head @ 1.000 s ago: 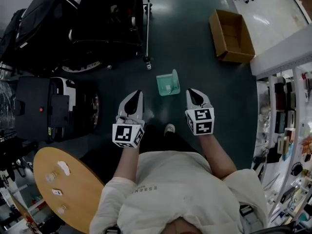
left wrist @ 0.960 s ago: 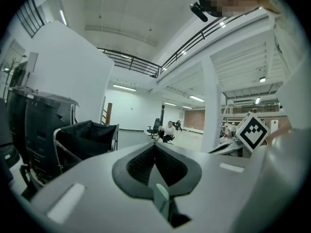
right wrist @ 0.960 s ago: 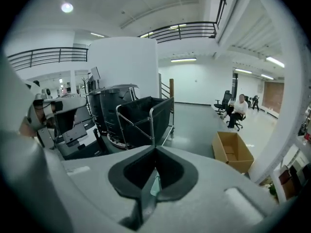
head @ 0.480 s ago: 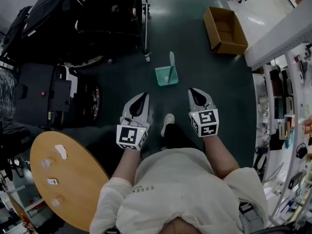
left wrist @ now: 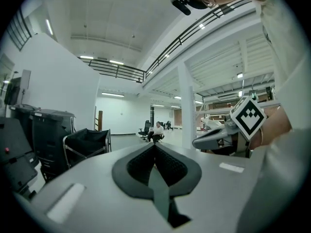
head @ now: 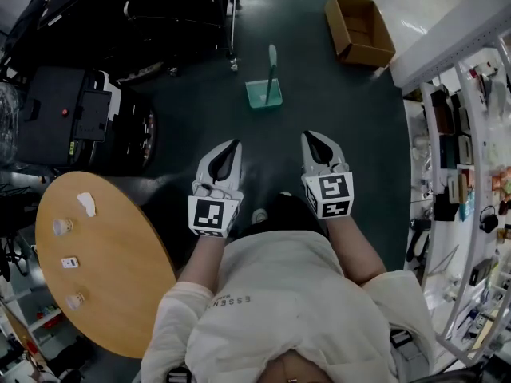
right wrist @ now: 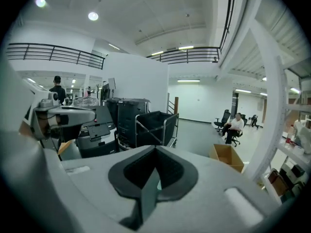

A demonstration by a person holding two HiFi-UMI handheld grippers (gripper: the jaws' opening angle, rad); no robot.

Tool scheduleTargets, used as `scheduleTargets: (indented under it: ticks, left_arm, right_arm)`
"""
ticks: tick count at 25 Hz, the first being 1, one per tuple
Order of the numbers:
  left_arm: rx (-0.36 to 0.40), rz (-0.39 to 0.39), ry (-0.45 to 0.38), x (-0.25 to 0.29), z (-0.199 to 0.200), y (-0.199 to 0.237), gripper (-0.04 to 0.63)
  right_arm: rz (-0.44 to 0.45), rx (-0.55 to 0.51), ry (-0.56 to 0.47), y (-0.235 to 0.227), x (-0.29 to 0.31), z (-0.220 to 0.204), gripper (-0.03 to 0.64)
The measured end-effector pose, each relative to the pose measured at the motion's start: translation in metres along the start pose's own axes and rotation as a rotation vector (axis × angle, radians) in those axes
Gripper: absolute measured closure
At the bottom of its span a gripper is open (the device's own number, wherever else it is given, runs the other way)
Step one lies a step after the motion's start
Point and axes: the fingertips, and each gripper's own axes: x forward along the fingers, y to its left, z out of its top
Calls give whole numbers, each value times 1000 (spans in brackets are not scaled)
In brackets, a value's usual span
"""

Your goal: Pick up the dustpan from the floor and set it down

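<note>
The dustpan (head: 263, 94) sits on the floor (head: 351, 142), farther ahead of you than a second ago; you have apparently backed away. Left gripper (head: 230, 147) and right gripper (head: 310, 139): jaws fully closed, empty. Pickup not started.

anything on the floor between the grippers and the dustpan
No. In the head view, only bare dark floor lies between the left gripper, the right gripper and the dustpan ahead of them.
</note>
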Motion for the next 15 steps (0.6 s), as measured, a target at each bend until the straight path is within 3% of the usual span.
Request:
scheduleTargets:
  ticks: [4, 8, 15]
  left_arm:
    - [23, -26, -20, -21, 10, -29, 588]
    - [57, -26, -41, -31, 18, -42, 588]
    - [35, -26, -44, -38, 28, -65, 588]
  right_arm:
    - [-50, 0, -80, -4, -34, 10, 626]
    - [-31, -5, -94, 0, -54, 9, 626]
    - [-4, -4, -113, -2, -86, 7, 626]
